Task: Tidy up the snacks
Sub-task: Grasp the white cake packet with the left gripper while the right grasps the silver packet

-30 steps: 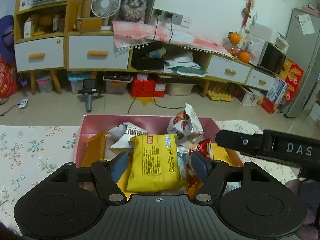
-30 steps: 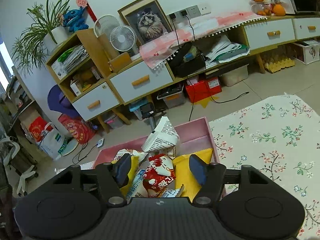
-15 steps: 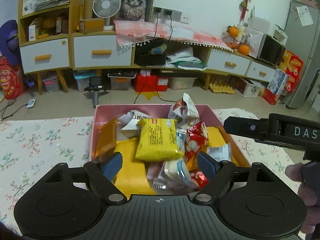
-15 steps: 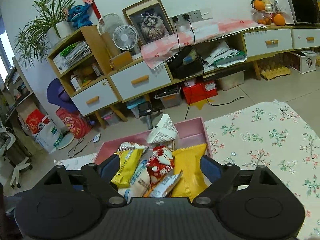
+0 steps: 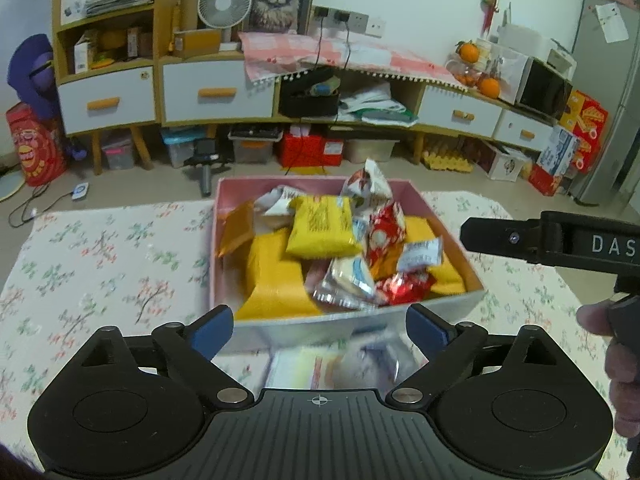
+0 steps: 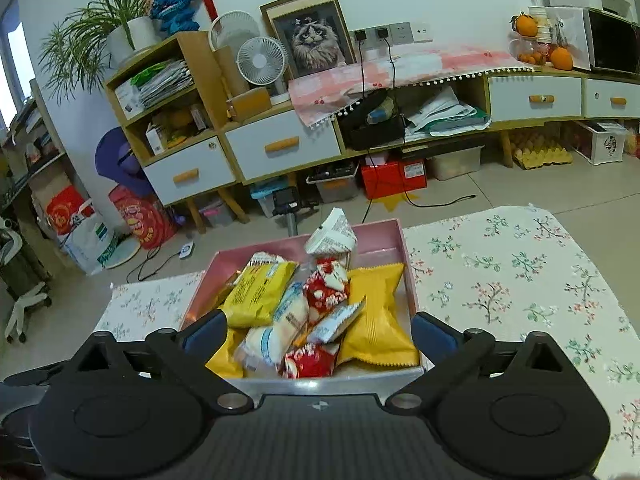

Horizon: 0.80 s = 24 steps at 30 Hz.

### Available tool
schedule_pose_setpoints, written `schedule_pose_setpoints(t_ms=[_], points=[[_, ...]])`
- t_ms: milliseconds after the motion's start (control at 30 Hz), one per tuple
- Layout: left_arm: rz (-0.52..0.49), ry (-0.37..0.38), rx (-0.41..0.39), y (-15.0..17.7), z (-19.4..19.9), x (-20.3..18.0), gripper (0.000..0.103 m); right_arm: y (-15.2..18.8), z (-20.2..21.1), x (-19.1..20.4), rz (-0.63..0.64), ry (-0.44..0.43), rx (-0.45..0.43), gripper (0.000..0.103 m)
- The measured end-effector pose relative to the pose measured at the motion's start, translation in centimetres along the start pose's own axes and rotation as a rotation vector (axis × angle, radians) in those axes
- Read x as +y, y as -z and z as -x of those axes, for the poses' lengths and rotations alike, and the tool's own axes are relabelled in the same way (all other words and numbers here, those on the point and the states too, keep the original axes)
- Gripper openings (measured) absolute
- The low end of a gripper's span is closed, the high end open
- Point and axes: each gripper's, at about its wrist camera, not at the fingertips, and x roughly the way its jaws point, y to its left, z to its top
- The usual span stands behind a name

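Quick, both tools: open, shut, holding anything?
Left tool: jaws opening, wide apart, holding nothing.
Right tool: jaws opening, wide apart, holding nothing.

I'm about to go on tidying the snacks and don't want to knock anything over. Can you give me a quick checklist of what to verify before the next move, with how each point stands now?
1. Left gripper free of snacks: ok, jaws opening, nothing between the fingers.
2. Right gripper free: ok, opening too, nothing pinched.
3. Snacks inside the pink box: ok, the yellow packet and red packet lie within its walls.
4. White packet at the far wall: not ok, it sticks up above the rim.
5. Blurred things in front of the box: cannot tell what they are.
6. Tablecloth right of the box: ok, bare.
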Motion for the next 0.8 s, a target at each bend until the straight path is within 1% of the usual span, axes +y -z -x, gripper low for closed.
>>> schedule_pose_setpoints(t_ms=[167,233,333,433,500,567,667,800], points=[[-0.020,-0.029,0.030,1.6,1.0,-0.1,0.095,0.9,0.8,0.6,0.045,0.036,0.014,0.075],[-0.035,-0.037,0.026,2.5,1.3,-0.1,0.095,1.6,0.9,0.6,0.056,0.048,0.019,0.076],[-0.096,-0.062,0.039,3.8,1.3,-0.2,0.096,2.9,0.7,0.3,0.068,0.056,0.023,0.077],[-0.136,-0.076,0.054,4.5,1.0,-0.1,0.096,3.7,0.1,0.8,0.139,0.077,0.068,0.077],[-0.134,-0.068,0.067,4.9,0.6,0.1,0.096,4.2,0.0,1.0,0.175,0.090,0.074,0.077],[-0.132,-0.064,0.077,5.1,0.1,0.2,0.096,4.5,-0.4,1.1,0.182,0.098,0.093,0.077],[-0.146,-0.056,0.061,5.4,-0.5,0.3,0.096,4.9,-1.1,1.1,0.174,0.112,0.124,0.077],[-0.161,-0.043,0.052,5.9,-1.8,0.4,0.096,5.5,-1.7,1.1,0.200,0.128,0.142,0.077]])
